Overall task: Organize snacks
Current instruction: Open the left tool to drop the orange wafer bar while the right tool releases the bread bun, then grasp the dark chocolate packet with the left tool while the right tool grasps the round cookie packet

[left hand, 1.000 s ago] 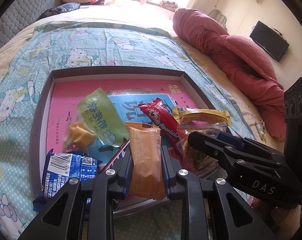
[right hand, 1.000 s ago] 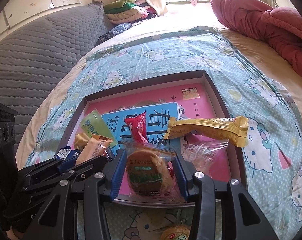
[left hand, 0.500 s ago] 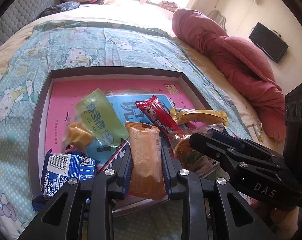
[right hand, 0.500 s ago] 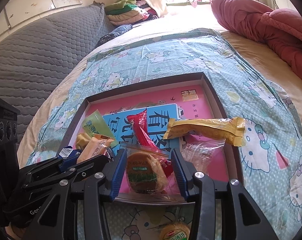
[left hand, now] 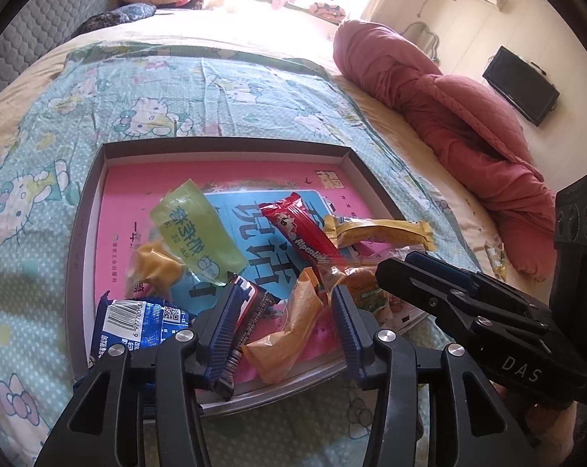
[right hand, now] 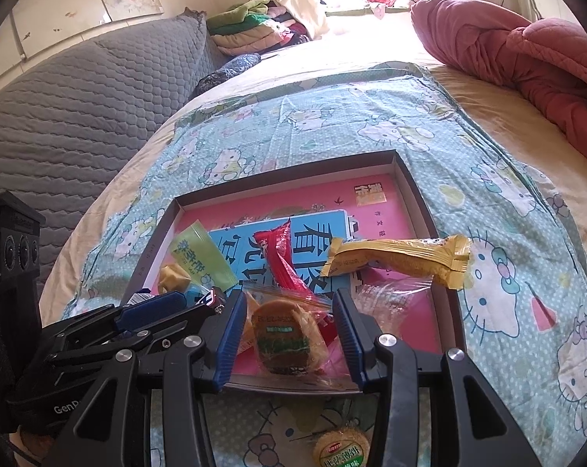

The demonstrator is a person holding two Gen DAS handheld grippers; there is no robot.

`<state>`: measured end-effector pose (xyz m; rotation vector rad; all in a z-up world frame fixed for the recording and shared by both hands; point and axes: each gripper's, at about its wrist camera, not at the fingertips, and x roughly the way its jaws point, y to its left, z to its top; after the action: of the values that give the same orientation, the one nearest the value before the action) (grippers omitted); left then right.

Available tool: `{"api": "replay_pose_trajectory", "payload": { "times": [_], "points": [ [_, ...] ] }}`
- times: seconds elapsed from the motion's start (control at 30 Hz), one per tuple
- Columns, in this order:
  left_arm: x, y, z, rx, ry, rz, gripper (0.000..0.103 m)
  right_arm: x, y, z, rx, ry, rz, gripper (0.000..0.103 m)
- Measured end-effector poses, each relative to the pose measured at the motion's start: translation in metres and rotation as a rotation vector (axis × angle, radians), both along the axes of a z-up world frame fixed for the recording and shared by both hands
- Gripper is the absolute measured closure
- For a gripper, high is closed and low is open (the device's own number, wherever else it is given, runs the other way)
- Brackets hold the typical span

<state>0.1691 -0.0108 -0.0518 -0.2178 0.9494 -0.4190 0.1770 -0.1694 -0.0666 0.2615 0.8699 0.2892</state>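
A shallow brown tray (left hand: 223,144) (right hand: 285,171) with a pink lining lies on the bedspread and holds several snacks. My left gripper (left hand: 286,290) stands over its near edge, jaws opening. An orange packet (left hand: 289,327) lies crumpled and loose between them on the tray floor. My right gripper (right hand: 290,295) is shut on a round cake in a clear wrapper (right hand: 281,334), held just above the tray's near edge. Further in lie a green packet (left hand: 196,233), a red candy stick (left hand: 301,229), a yellow bar (right hand: 402,258) and a blue packet (left hand: 137,323).
One round wrapped snack (right hand: 342,447) lies on the bedspread outside the tray, below my right gripper. A red quilt (left hand: 449,116) is bunched at the right. A grey padded headboard (right hand: 79,97) rises on the left, with folded clothes (right hand: 250,23) behind it.
My left jaws have spread apart and let go of the orange packet, which has dropped and slumped onto the tray. The right gripper still holds the round cake in the same place.
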Motion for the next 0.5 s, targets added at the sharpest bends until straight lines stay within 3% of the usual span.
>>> {"api": "replay_pose_trajectory", "payload": {
  "times": [0.03, 0.27, 0.5],
  "points": [
    [-0.002, 0.000, 0.003, 0.000, -0.001, -0.003, 0.045, -0.003, -0.001, 0.003, 0.003, -0.006, 0.003, 0.056],
    [-0.039, -0.011, 0.022, -0.008, -0.011, -0.118, 0.044, -0.036, -0.023, 0.011, -0.018, -0.001, 0.041, 0.056],
    [-0.085, -0.054, -0.005, 0.032, 0.067, -0.255, 0.044, -0.057, -0.043, -0.001, -0.034, 0.042, 0.053, 0.056]
  ]
}}
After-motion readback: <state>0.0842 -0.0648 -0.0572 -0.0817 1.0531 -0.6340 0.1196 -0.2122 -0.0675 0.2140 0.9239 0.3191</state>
